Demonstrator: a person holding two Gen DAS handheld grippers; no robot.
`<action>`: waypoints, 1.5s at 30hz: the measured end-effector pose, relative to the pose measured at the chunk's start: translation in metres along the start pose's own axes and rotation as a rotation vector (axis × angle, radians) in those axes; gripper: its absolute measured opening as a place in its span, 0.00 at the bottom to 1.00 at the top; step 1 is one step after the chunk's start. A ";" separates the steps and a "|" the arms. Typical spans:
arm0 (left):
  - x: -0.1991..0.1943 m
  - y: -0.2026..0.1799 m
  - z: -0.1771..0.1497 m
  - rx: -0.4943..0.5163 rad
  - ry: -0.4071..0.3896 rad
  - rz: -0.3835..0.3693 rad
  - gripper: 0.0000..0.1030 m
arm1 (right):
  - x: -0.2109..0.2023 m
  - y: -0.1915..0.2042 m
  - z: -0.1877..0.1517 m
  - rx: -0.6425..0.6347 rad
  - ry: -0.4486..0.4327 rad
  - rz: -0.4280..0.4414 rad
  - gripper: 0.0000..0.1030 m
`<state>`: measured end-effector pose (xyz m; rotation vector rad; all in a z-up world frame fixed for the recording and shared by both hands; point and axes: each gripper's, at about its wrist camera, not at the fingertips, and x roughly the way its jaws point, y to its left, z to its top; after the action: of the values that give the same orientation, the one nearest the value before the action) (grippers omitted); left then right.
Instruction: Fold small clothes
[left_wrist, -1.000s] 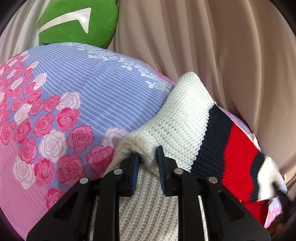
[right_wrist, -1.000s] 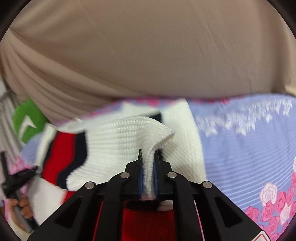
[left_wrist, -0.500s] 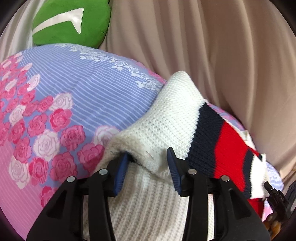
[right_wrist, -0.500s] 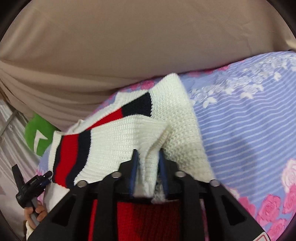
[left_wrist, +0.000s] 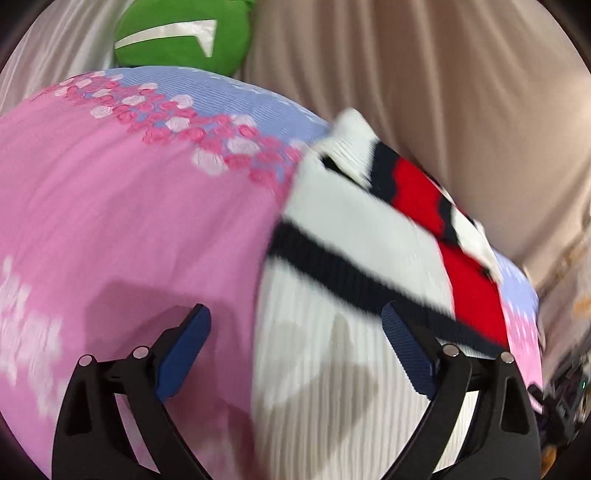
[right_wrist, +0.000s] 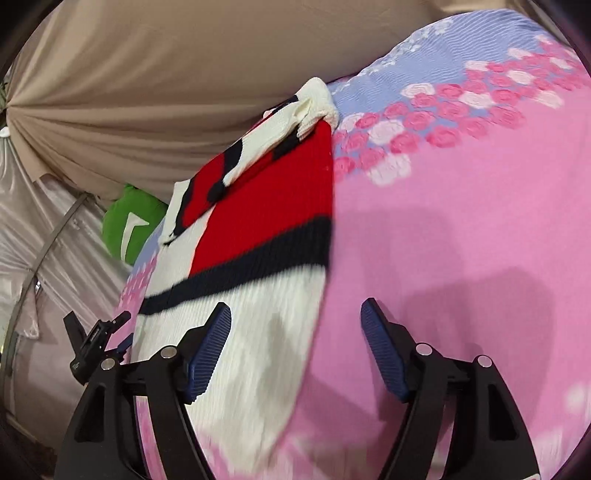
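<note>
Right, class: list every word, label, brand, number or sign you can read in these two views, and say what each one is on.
No readable words or numbers in either view.
Green cushion: a white angular mark, a shape, not lettering.
Sweater: stripes only, no label showing.
Bedsheet: rose print only.

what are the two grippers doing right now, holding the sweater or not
Left gripper: jaws opening wide, holding nothing; the knit sweater lies below it.
Right gripper: jaws opening, holding nothing, above the sweater's edge and the pink bedcover.
</note>
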<state>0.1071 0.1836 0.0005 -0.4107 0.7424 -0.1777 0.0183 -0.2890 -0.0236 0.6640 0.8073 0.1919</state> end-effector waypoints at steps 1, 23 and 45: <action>-0.008 0.000 -0.010 0.008 0.011 -0.018 0.90 | -0.007 0.002 -0.011 0.003 0.003 0.000 0.69; -0.014 -0.051 -0.052 0.106 0.171 -0.084 0.15 | 0.001 0.060 -0.066 -0.101 0.017 0.013 0.10; -0.180 -0.092 -0.052 0.227 -0.117 -0.340 0.10 | -0.124 0.077 -0.087 -0.221 -0.192 0.251 0.08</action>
<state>-0.0608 0.1384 0.1159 -0.3253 0.5263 -0.5483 -0.1227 -0.2370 0.0552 0.5634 0.5077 0.4327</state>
